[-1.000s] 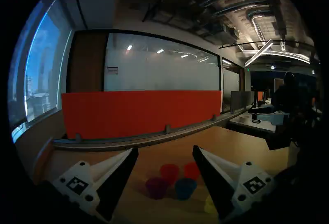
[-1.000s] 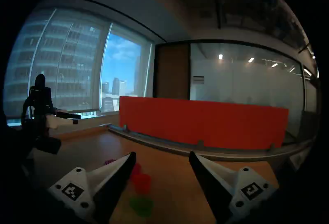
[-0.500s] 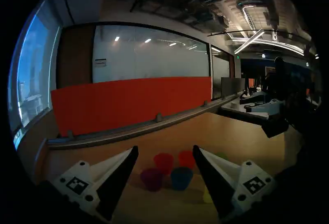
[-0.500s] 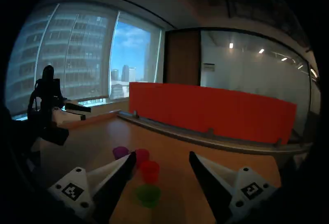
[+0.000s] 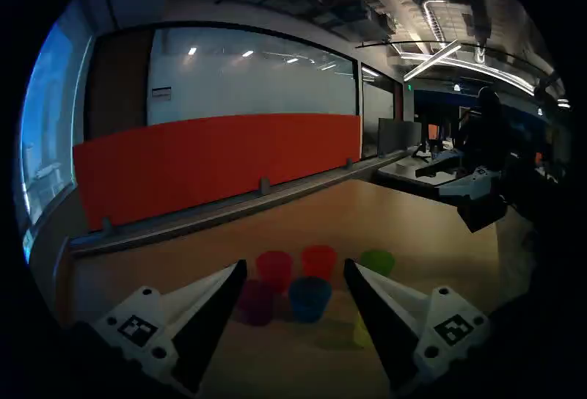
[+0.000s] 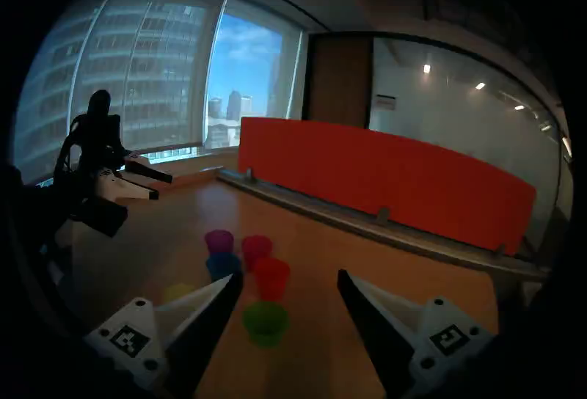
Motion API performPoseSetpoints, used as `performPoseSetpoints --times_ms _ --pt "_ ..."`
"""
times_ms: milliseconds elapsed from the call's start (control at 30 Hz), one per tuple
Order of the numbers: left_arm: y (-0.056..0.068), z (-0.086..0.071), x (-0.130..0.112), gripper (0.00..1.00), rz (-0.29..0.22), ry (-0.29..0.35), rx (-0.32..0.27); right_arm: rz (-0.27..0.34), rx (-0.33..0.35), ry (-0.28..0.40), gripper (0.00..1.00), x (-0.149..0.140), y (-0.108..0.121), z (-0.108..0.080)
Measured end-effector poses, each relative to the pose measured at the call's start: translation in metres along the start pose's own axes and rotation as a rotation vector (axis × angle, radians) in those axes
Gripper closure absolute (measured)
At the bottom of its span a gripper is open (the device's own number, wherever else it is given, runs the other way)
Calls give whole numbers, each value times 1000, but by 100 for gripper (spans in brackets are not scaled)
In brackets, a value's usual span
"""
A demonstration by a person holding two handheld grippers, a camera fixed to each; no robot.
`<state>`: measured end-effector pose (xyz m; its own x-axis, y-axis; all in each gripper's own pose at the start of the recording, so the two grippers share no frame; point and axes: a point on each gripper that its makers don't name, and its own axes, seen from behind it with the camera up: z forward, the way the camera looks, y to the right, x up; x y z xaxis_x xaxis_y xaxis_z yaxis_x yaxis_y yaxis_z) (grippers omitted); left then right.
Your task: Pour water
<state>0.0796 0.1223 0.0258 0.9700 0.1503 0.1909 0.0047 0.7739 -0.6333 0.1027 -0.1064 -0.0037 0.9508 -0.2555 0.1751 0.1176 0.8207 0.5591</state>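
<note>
So in the left gripper view, the small yellow plastic cup [image 5: 358,334] is mostly tucked behind a white finger of the left gripper [image 5: 293,262]. The purple plastic cup [image 5: 257,304] sits right at the other finger's edge, and I can't tell if it's clipped. In the right gripper view the yellow one is a dim smudge, its bottom behind the right gripper [image 6: 289,273]. It's too dark to tell if any cup holds water.

Clustered cups [image 6: 271,278] ahead, open desk [image 6: 334,241] around, orange divider [image 6: 389,179] behind

left tongs [image 5: 294,262] gaping | 6 cups [image 5: 309,300] clustered on table [image 5: 411,230]
</note>
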Motion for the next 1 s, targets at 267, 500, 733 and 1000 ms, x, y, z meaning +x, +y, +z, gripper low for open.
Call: performPoseSetpoints --times_ms 267,500,733,1000 --pt "3 11 -21 2 13 -41 -14 -4 24 -39 0 -19 -6 6" --pt "4 21 -42 2 7 -78 -31 0 35 -69 0 -36 -9 14" --pt "4 31 -63 2 2 -113 -50 10 46 -92 0 -52 -12 23" --pt "7 44 -85 2 -5 -152 -77 35 65 -121 0 -73 -15 35"
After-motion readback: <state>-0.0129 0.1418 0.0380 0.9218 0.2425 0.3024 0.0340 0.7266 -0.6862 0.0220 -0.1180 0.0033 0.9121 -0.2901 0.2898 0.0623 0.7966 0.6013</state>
